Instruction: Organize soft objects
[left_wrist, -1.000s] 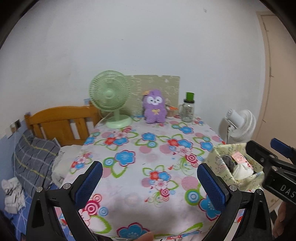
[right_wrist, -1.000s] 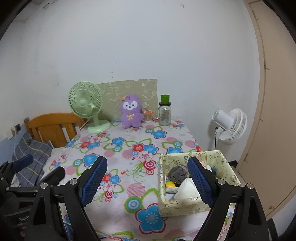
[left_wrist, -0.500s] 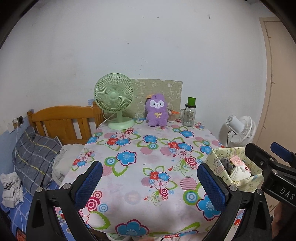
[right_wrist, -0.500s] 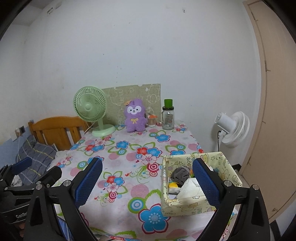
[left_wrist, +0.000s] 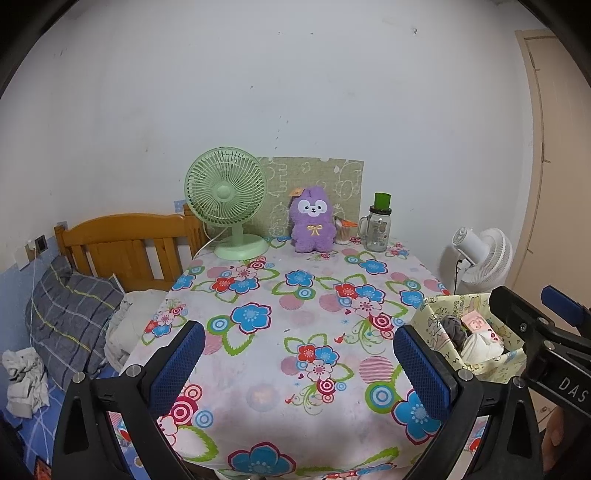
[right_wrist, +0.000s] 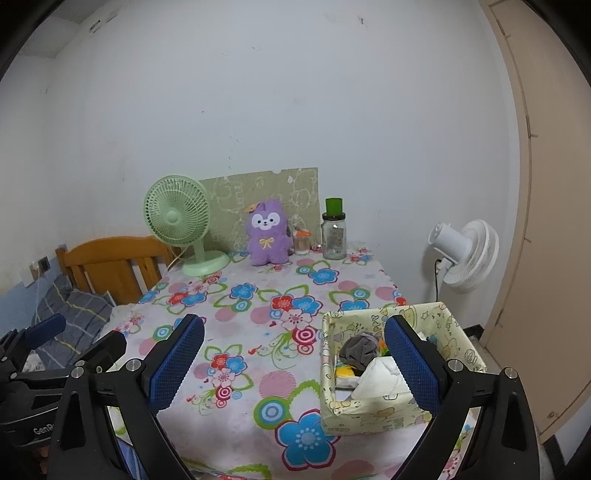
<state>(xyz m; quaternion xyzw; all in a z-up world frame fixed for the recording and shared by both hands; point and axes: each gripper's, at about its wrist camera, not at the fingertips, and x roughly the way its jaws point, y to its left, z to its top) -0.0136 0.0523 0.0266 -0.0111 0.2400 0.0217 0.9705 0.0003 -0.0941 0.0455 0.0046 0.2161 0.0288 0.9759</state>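
My right gripper (right_wrist: 293, 363) hangs over the near edge of the table (right_wrist: 258, 295), jaws spread as wide as they go, nothing btwn the blue pads. They've just been opening: a sec ago the pads stood a bit closer together, now they're wider apart in the right wrist view. My left gripper (left_wrist: 301, 363) is also wide open and empty, held over the near left part of the flowered cloth.

Vs a sec ago: both cams now sit a little further back from the table, so more of the near cloth edge shows and the far stuff looks smaller. In the left wrist view the fabric box (left_wrist: 439, 325) now shows more of its inside.

Where the soft things are: the fabric box (right_wrist: 369, 410) sits at the near right corner of the table, just behind my right-hand pad in the right wrist view. Inside it: a grey bundle (right_wrist: 358, 349), a white folded cloth (right_wrist: 380, 380), smth yellow (right_wrist: 347, 371) at the bottom left. The purple plush (right_wrist: 266, 232) stands upright at the far edge, btwn the green fan (right_wrist: 177, 218) on its left and the jar w/ green lid (right_wrist: 333, 232) on its right, well apart from the box. Plush, fan, jar, box: same spots as before.

A white floor fan (right_wrist: 465, 254) stands right of the table; bed w/ grey pillow (left_wrist: 70, 317) to the left.
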